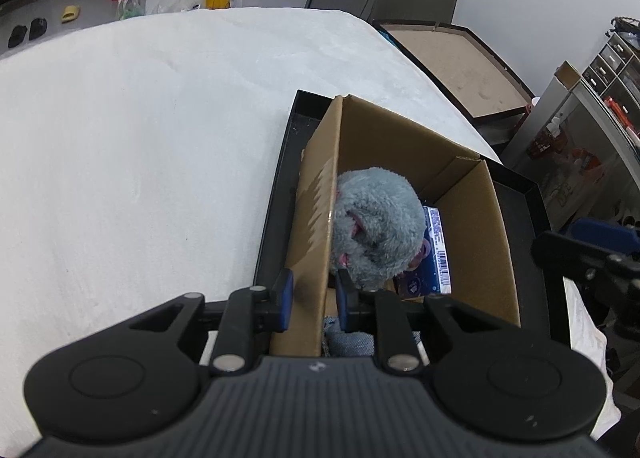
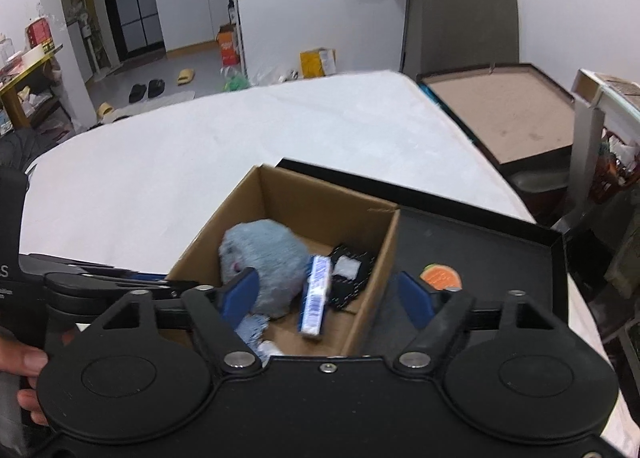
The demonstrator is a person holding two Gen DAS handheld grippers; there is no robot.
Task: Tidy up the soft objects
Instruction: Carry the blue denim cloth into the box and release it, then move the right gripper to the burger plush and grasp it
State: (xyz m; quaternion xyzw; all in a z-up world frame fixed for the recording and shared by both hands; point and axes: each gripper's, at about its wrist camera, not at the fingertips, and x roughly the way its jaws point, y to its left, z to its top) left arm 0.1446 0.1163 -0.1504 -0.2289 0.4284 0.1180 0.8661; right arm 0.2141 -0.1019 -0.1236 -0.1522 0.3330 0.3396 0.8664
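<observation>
A brown cardboard box (image 1: 472,194) (image 2: 320,198) stands in a black tray (image 1: 280,178) (image 2: 500,242) on the white table. In the box lie a fluffy grey-blue plush toy (image 1: 376,222) (image 2: 268,254), a blue-and-white tissue pack (image 1: 436,254) (image 2: 316,294), a black dotted cloth (image 2: 352,274) and a bit of denim (image 1: 352,338). My left gripper (image 1: 312,298) straddles the box's left wall, its jaws close to the cardboard. My right gripper (image 2: 328,294) is open and empty above the box's near right wall.
An orange round object (image 2: 440,278) lies in the tray right of the box. A second dark tray with a brown bottom (image 2: 504,114) sits beyond the table's right edge. The white table (image 1: 140,138) stretches left and far. A chair (image 2: 464,10) stands behind.
</observation>
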